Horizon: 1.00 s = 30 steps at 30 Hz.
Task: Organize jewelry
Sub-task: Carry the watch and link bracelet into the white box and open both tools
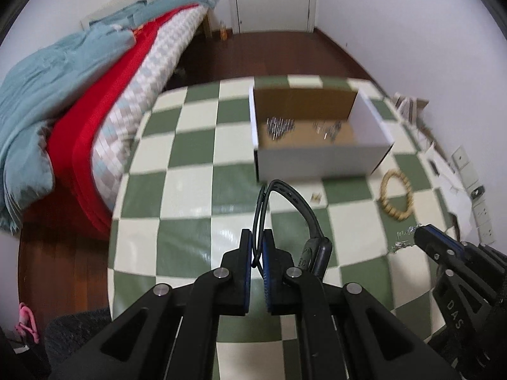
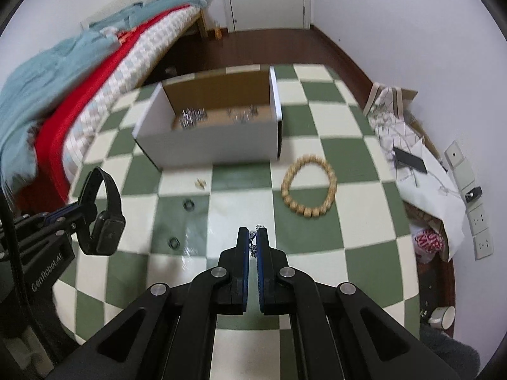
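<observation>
on the glossy green-and-cream checkered surface stands an open white cardboard box with a brown inside, where two heaps of silvery metal jewelry lie. just right of the box in front lies a ring-shaped wooden bead bracelet; before the box sit two small dark rings. left of the box, the left tool is raised above the surface, clenched on the strap of a black rubbery smartwatch. before the box, the right tool is clamped on a thin silver chain, tips angled down near the surface.
</observation>
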### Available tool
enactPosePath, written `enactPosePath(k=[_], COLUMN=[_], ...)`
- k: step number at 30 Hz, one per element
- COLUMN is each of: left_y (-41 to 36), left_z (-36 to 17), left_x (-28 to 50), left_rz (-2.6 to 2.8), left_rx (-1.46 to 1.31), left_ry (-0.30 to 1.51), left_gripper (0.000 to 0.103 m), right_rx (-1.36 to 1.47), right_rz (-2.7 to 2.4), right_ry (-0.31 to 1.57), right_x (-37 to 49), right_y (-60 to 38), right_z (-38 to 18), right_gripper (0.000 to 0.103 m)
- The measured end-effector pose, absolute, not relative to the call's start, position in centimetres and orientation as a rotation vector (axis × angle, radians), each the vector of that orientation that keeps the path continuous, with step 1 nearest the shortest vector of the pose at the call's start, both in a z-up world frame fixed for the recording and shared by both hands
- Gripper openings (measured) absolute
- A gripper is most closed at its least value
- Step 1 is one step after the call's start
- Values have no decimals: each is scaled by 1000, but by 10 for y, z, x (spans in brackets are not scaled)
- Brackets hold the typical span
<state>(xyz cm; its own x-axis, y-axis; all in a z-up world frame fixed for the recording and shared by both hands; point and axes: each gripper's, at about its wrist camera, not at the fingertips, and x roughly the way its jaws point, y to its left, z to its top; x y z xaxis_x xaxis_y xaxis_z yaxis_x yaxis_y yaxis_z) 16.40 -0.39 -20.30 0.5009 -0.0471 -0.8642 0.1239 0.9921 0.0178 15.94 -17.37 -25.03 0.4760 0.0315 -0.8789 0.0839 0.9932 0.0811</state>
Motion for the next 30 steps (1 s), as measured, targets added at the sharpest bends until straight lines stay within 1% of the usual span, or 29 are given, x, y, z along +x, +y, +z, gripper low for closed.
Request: enactPosePath(k=[10,15,19,24,30], left_y=[-4,-6,-11,-14,-14], left_z=[-143,-123,-117,-125,-160], left_x=[202,231,257,292,330], left_rz=[-99,-89,-89,-91,-107], left_rx=[32,30,30,20,-27], left_ry=[916,863,848,870,977], left_gripper=[3,3,3,3,3], right_rx=[138,124,127,144,138], right_rz=[-12,-7,-1,5,3], right_ry=[942,867,836,847,933], right_x=[192,226,259,302,344], right_y=[-175,-176,-177,-181,-186], right_z=[-184,-149,-133,-133,-167], right_gripper=[4,4,4,4,4])
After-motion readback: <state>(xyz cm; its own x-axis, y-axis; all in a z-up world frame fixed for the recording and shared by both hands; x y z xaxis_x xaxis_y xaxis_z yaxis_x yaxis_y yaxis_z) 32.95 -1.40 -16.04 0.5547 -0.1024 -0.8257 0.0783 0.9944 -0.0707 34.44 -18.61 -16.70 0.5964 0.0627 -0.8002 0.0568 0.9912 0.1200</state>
